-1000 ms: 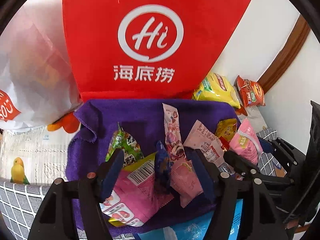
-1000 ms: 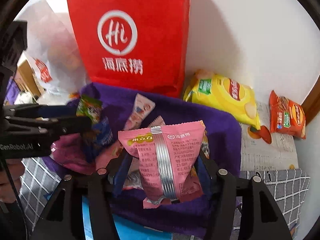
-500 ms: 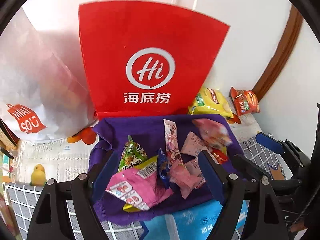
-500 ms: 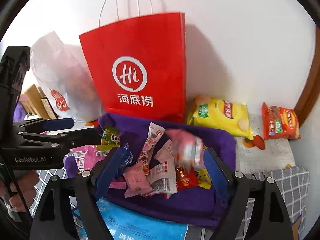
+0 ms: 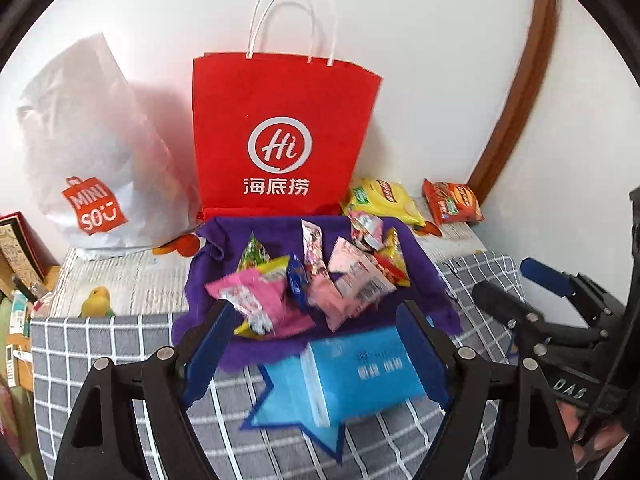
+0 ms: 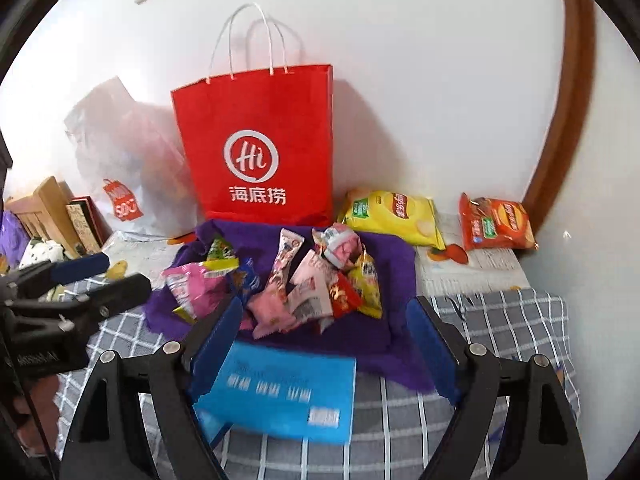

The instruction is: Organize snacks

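Observation:
A pile of small snack packets (image 5: 316, 280) lies on a purple cloth (image 5: 424, 280); the pile also shows in the right wrist view (image 6: 304, 284) on the cloth (image 6: 392, 256). A pink packet (image 6: 340, 246) lies on top at the back of the pile. My left gripper (image 5: 316, 344) is open and empty, pulled back above a blue tissue pack (image 5: 368, 372). My right gripper (image 6: 324, 344) is open and empty, also back from the pile, over the blue pack (image 6: 280, 396).
A red paper bag (image 5: 280, 140) stands against the wall behind the cloth, a white plastic bag (image 5: 92, 152) to its left. A yellow chip bag (image 6: 392, 212) and an orange chip bag (image 6: 496, 220) lie at the right. A grey checked cloth (image 5: 120, 348) covers the front.
My right gripper opened and let go of the pink packet, which now lies on the pile. Both grippers have pulled back and up from the cloth.

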A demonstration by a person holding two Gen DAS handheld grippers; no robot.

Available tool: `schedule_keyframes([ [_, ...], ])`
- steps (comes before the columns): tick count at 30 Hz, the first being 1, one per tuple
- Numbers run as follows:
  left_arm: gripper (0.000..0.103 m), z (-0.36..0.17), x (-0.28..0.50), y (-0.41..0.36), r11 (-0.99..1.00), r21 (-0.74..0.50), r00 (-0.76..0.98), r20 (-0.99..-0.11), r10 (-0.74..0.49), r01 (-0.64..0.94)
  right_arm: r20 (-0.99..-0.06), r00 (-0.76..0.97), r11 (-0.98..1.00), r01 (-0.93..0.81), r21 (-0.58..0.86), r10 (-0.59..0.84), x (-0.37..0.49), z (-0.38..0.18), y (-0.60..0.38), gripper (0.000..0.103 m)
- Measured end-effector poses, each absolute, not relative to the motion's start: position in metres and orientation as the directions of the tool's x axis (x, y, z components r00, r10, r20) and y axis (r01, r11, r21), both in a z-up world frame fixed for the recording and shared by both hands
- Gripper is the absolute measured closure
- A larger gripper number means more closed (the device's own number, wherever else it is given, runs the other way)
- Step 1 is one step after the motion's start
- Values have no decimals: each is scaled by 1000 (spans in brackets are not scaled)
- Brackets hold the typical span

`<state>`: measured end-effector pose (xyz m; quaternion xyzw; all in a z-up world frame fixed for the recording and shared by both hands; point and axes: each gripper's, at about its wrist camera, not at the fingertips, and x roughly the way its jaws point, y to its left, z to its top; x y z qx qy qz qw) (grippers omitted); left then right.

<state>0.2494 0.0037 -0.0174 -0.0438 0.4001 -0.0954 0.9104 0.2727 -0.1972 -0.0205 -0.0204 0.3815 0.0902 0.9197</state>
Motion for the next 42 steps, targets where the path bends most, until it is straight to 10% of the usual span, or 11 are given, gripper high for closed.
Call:
schedule_keyframes([
  [42, 11, 10, 48, -41, 998, -49, 756, -651, -68, 48, -616, 782, 994, -103, 23, 95, 57, -4, -251, 3],
])
